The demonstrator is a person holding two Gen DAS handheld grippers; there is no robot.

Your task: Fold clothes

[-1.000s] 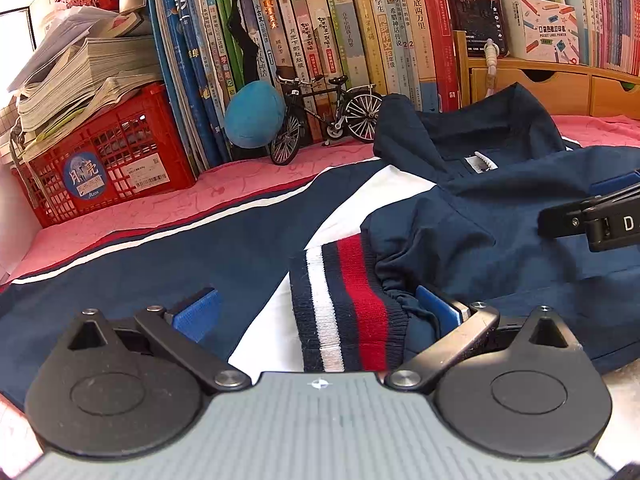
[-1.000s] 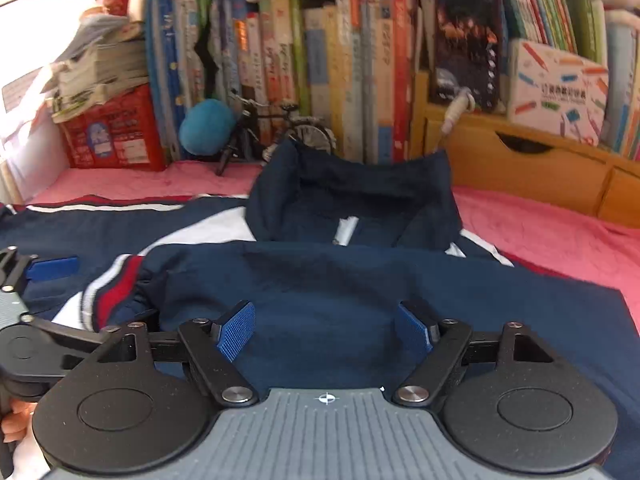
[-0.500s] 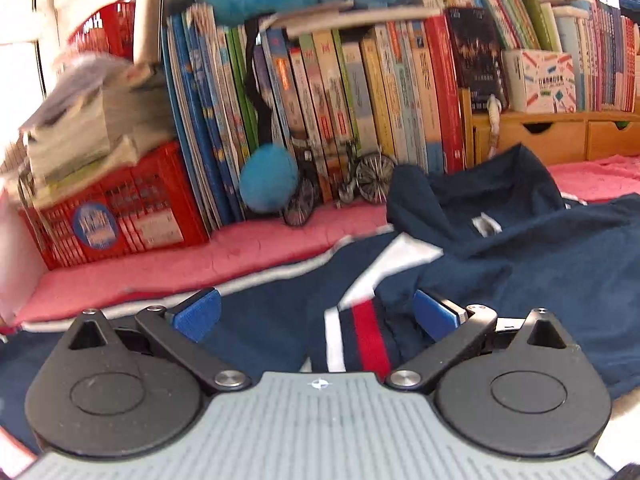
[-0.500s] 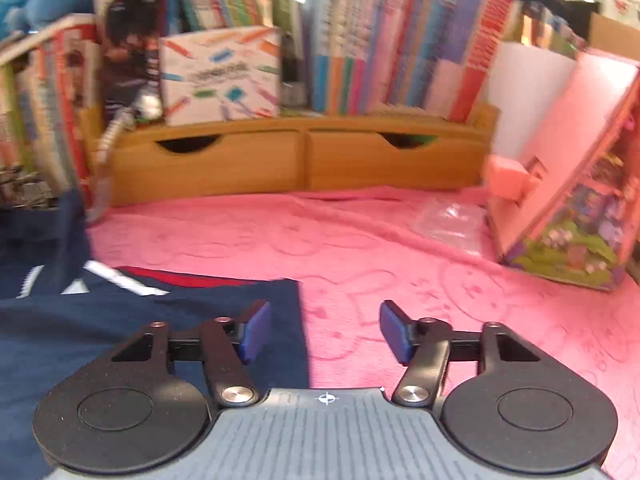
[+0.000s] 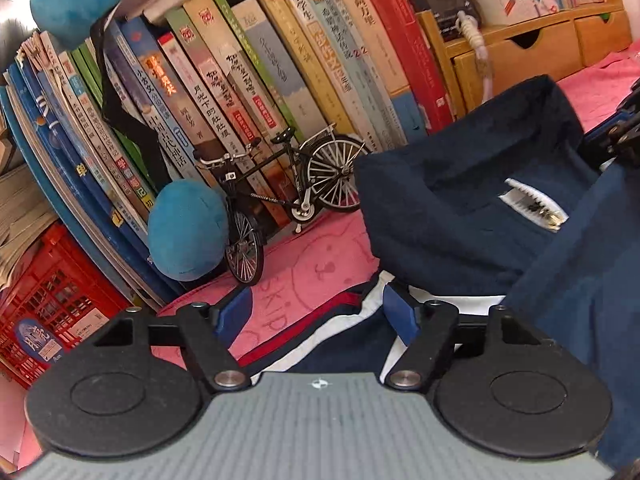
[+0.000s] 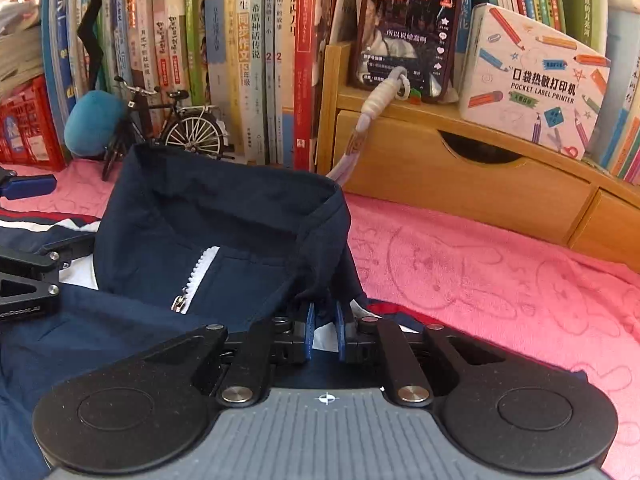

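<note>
Right gripper [image 6: 323,330] is pinching the jacket [image 6: 224,224] near its collar while left gripper [image 5: 316,312] is hovering spread wide, so thin fabric risks slipping out.

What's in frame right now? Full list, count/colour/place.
jacket: 1, navy with white and red stripes, spread on the pink cloth, collar standing up
pink cloth: 1, pink, covers the surface
model bicycle: 1, black, against the books
plush ball: 1, blue, left of the bicycle
books: many, mixed colours, upright along the back
red crate: 1, far left
wooden drawer unit: 1, tan, back right
label printer box: 1, white, on the drawer unit
left gripper: open, over the jacket's striped edge
right gripper: shut on jacket fabric below the collar
</note>
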